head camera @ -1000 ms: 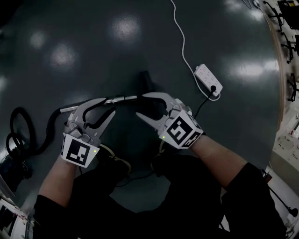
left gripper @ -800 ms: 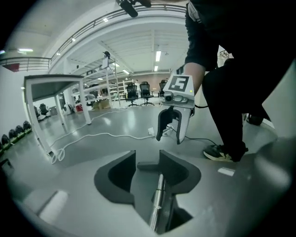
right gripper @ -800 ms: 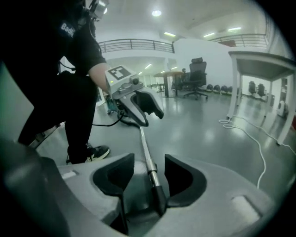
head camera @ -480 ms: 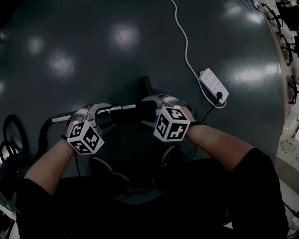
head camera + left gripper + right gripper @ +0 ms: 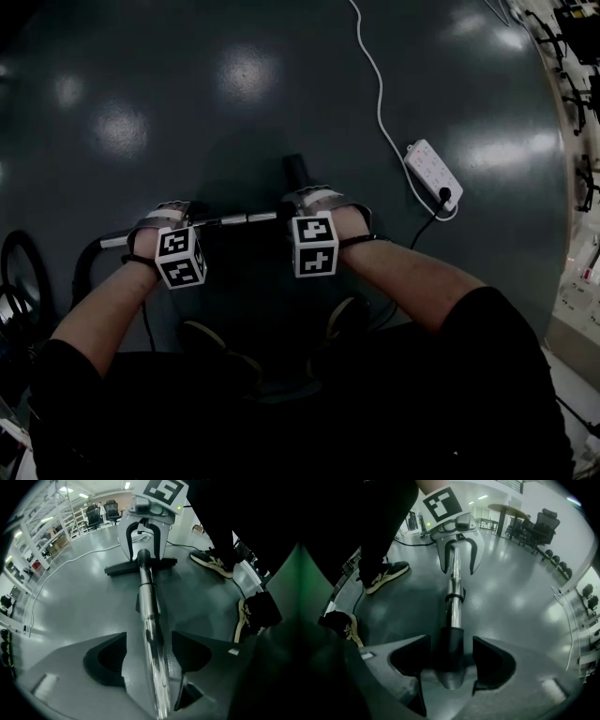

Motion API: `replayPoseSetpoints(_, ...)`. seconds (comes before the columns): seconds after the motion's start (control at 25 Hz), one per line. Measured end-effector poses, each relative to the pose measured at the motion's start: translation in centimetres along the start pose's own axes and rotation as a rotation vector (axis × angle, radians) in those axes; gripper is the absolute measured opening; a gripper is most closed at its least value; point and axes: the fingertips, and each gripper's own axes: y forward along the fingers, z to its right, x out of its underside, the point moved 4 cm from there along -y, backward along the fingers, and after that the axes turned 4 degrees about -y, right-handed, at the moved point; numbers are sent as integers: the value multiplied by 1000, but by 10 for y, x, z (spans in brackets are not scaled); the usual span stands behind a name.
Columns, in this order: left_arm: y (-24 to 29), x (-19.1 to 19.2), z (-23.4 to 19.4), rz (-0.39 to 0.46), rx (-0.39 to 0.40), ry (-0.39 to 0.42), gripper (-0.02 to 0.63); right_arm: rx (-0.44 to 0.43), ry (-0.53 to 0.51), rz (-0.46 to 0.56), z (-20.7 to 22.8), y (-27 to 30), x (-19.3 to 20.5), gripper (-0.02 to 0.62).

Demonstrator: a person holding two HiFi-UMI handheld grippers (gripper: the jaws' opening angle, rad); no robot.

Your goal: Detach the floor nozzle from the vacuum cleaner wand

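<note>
**A:** Start close in. What is the left gripper (image 5: 149,660) doing?

**B:** It points down at the floor (image 5: 234,94) and straddles the chrome wand (image 5: 145,597). Its jaws have just been opening and stand wide apart. The tube runs between them with a gap on either side, so nothing is clamped.

**A:** And the right gripper (image 5: 450,660)?

**B:** It has the same posture, a little further along the tube. Its jaws have just been opening too and are spread wide. The black neck (image 5: 450,644) of the floor nozzle (image 5: 123,568) sits between them. The pads are just beside the neck and, as far as I can see, not pressing on it.

**A:** Why one on each side like that?

**B:** The joint lies between the two grippers. My guess is that one hand will steady the tube while the other pulls the neck off it.

**A:** Where is the nozzle itself?

**B:** It lies flat on the floor, not yet detached. Its crossbar runs square to the wand, right under the right gripper.

**A:** Anything beyond it?

**B:** A white power strip (image 5: 433,173) and its cable (image 5: 375,84), well apart from the nozzle.
</note>
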Motion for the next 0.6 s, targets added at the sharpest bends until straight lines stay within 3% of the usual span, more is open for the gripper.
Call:
replayPoseSetpoints(0.24,24,10,7,-101,-19,99,267,168,-134,-218,-4,26,11,264)
replayPoseSetpoints(0.4,35,11,10,-149,-32,170,227,223,-163,-260,-2,35,15,240)
replayPoseSetpoints(0.6,43,12,9,-157,-27,145,210,258,-152,-279,4,41,20,183)
